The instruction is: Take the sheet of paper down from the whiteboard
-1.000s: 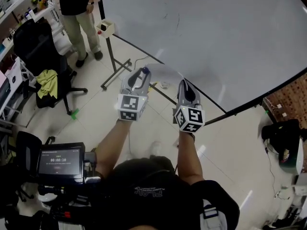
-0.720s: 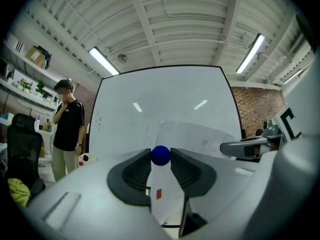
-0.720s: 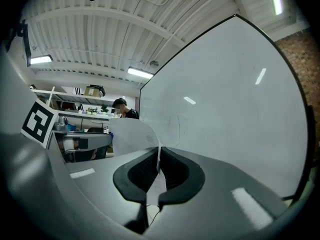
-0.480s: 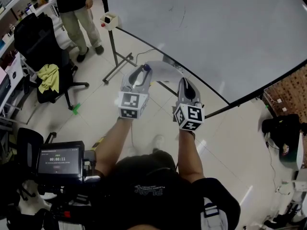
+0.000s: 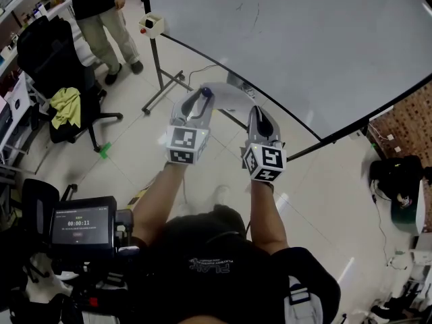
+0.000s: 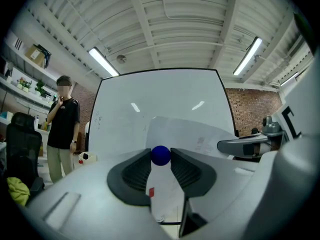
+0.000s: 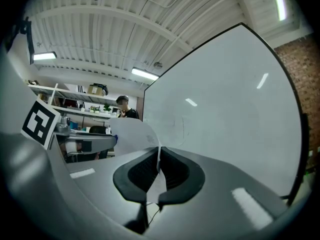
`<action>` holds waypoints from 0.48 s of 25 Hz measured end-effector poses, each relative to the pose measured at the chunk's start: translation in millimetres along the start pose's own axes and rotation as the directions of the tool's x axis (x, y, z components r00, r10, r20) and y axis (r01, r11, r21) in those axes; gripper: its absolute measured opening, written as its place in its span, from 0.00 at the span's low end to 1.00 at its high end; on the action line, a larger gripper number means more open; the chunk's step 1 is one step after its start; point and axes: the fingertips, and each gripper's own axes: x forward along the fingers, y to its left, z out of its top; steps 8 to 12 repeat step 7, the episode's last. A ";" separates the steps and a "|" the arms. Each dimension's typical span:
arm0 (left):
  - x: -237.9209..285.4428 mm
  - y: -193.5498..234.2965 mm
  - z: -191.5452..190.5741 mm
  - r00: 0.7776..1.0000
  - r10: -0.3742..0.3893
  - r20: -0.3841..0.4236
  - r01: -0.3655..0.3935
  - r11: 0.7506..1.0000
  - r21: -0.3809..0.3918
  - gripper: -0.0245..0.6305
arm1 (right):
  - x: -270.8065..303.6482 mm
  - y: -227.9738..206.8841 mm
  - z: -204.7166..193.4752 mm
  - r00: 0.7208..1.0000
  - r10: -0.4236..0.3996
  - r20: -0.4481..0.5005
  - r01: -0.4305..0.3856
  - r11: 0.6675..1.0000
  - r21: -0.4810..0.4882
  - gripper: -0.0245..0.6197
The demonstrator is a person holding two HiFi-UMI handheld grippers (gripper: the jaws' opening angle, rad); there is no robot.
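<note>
The white sheet of paper [image 5: 229,98] hangs free in front of the whiteboard [image 5: 304,39], stretched between my two grippers. My right gripper [image 5: 258,113] is shut on the sheet's edge; in the right gripper view the paper [image 7: 131,134] runs out from between the pads [image 7: 170,171]. A blue round magnet [image 5: 206,92] sits at the tip of my left gripper [image 5: 202,96]. The left gripper view shows this magnet [image 6: 160,155] pinched between the two pads, with the paper [image 6: 195,139] behind it and the right gripper [image 6: 247,145] further right.
A person [image 5: 94,5] stands at the back left beside the whiteboard's stand [image 5: 162,79], which carries a small white box [image 5: 152,24]. A black office chair with a yellow-green cloth [image 5: 64,106] is at the left. A timer screen [image 5: 81,225] sits at the lower left.
Both grippers keep their holds and stay in place. Only the head view has shifted slightly.
</note>
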 end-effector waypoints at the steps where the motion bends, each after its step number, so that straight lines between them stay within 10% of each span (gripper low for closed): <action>1: 0.2 0.2 0.0 1.000 0.001 -0.001 -0.001 1.000 0.001 0.22 | -0.2 0.0 -0.4 1.000 0.000 0.001 0.000 1.000 -0.001 0.06; 12: 0.8 1.4 0.0 1.000 -0.006 -0.001 0.006 1.000 -0.010 0.22 | 0.0 1.3 -1.9 1.000 -0.003 -0.003 0.003 1.000 0.005 0.06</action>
